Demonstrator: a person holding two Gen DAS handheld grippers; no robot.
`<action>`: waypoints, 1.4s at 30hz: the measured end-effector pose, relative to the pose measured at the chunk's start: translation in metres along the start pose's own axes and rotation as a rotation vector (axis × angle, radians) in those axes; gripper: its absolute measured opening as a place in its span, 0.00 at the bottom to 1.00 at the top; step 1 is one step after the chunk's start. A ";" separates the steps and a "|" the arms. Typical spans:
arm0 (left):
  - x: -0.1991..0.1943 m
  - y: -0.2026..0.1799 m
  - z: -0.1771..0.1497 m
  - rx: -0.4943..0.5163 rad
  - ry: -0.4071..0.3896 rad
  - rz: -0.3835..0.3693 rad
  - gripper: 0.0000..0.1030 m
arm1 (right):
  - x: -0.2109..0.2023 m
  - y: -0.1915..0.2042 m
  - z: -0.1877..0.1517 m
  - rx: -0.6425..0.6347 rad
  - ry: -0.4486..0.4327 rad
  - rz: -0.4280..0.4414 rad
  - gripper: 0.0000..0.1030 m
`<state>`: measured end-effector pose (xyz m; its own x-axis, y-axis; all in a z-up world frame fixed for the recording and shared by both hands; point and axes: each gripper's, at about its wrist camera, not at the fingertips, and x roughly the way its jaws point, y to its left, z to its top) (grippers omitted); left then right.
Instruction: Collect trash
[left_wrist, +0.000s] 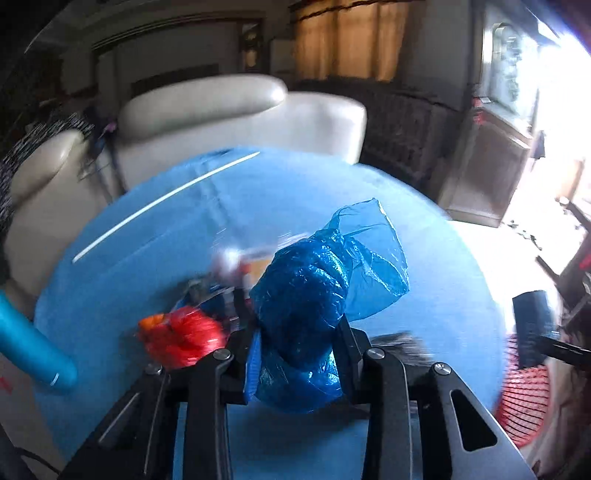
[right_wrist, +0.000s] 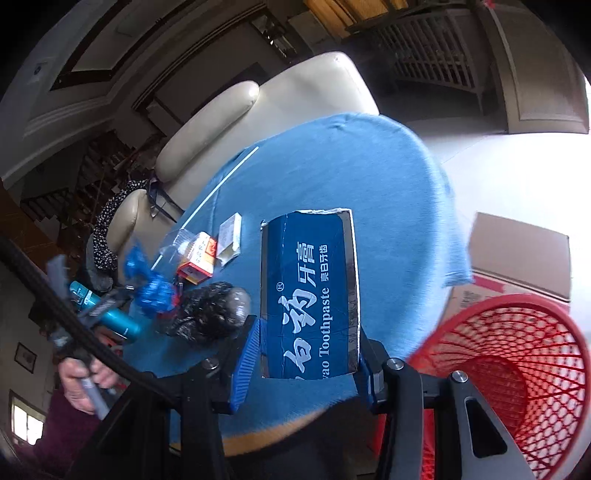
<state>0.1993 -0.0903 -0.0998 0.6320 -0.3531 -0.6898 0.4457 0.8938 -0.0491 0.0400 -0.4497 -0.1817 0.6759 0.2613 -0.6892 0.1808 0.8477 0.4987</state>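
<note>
Two loads are in hand at once, one per tool. Taken from the left: the left gripper is clenched on a crumpled blue plastic bag, whose wad sits between the pads and whose loose end flares toward 1 o'clock over the blue-covered table; a red wad lies just beside it at 9 o'clock, and more litter sits just past the pads toward 11 o'clock, too blurred to name. In this view a red mesh basket shows only at the frame edge, about 4 o'clock from the pads and well apart. Further right, the right gripper grips a blue toothpaste box across its short side, long axis running 12 to 6 o'clock, straight out from the jaws. In that view the same basket, mouth open, lies near at 3 o'clock from the box, off the table edge. Judgement: the right hand is clearly nearer the basket, so its drop calls for a sideways carry toward 3 o'clock; the left load has farther to travel. Unclaimed items remain at 10 o'clock: a black bag, an orange carton and a pale small box.
</note>
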 end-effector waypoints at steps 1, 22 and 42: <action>-0.006 -0.011 0.003 0.019 -0.003 -0.038 0.35 | -0.008 -0.007 -0.002 -0.001 -0.013 -0.015 0.48; 0.057 -0.260 -0.040 0.297 0.379 -0.501 0.64 | -0.122 -0.186 -0.058 0.313 -0.059 -0.250 0.63; -0.035 0.060 -0.060 -0.209 0.142 0.159 0.68 | -0.079 -0.167 -0.022 0.324 -0.027 -0.424 0.64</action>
<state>0.1657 -0.0078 -0.1224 0.5817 -0.1748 -0.7944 0.1985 0.9776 -0.0697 -0.0593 -0.6019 -0.2223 0.5129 -0.0893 -0.8538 0.6506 0.6892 0.3188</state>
